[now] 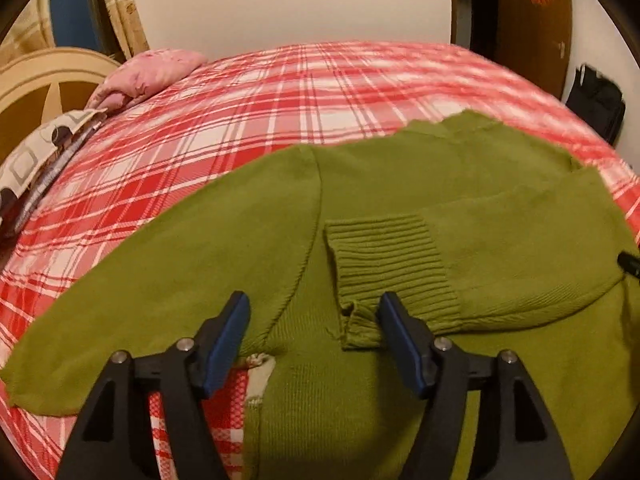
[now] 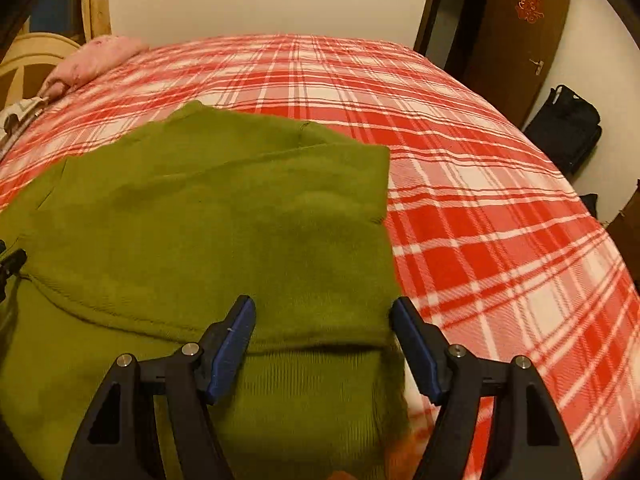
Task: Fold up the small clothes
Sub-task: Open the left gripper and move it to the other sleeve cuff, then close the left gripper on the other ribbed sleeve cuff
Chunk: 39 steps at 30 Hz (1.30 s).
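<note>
Bed with red-and-white plaid blanket (image 2: 500,208), its surface carrying all items. Green knit sweater (image 1: 400,184) spread flat along the near edge of the bed, one sleeve folded across the body, ribbed cuff (image 1: 384,264) uppermost. Pink pillow (image 1: 148,74) at the far left corner. Left gripper (image 1: 314,312): jaws apart, above the cuff, gripping nothing. Right gripper (image 2: 322,318): jaws apart over the sweater's folded right edge.

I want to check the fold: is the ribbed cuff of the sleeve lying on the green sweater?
Yes, the ribbed cuff lies flat across the green sweater, just ahead of the open left gripper.
</note>
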Each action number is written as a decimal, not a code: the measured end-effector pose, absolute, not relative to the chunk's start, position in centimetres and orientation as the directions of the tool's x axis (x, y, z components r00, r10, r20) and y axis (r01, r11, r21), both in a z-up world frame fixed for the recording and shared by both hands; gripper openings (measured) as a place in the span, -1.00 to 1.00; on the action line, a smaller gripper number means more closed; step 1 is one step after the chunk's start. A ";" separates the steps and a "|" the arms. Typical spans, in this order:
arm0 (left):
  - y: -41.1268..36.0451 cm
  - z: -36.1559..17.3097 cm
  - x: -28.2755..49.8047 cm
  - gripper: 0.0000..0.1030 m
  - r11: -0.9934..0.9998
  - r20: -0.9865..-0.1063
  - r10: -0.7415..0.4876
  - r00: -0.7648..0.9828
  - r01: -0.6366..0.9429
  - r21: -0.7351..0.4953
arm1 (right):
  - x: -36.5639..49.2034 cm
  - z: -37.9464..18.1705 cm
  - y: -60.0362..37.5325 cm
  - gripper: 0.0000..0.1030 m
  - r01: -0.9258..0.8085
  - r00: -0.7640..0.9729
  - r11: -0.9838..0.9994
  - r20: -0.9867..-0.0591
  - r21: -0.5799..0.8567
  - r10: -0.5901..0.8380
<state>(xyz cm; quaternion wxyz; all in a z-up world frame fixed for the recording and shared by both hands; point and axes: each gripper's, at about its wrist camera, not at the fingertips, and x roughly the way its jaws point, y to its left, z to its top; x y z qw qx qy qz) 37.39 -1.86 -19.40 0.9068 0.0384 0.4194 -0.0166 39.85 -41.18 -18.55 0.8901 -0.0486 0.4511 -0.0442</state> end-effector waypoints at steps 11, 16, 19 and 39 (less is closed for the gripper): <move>2.7 -16.6 33.9 0.83 0.999 -0.686 0.029 0.727 0.008 0.051 | 41.8 -17.9 -29.0 0.39 -0.198 0.592 0.976 -0.805 -0.089 0.047; 7.2 -16.3 32.1 0.83 0.998 -0.684 0.063 0.726 -0.037 0.053 | 39.6 -19.4 -26.0 0.38 -0.270 0.571 0.950 -0.820 -0.154 0.030; 10.4 -16.2 31.1 0.83 0.992 -0.678 0.126 0.724 -0.098 0.080 | 39.3 -17.8 -25.2 0.38 -0.317 0.560 0.944 -0.821 -0.089 0.111; 31.0 -19.4 25.7 0.83 0.841 -0.701 0.448 0.555 -0.528 0.120 | 39.0 -20.0 -16.4 0.38 -0.481 0.483 0.876 -0.831 0.011 0.276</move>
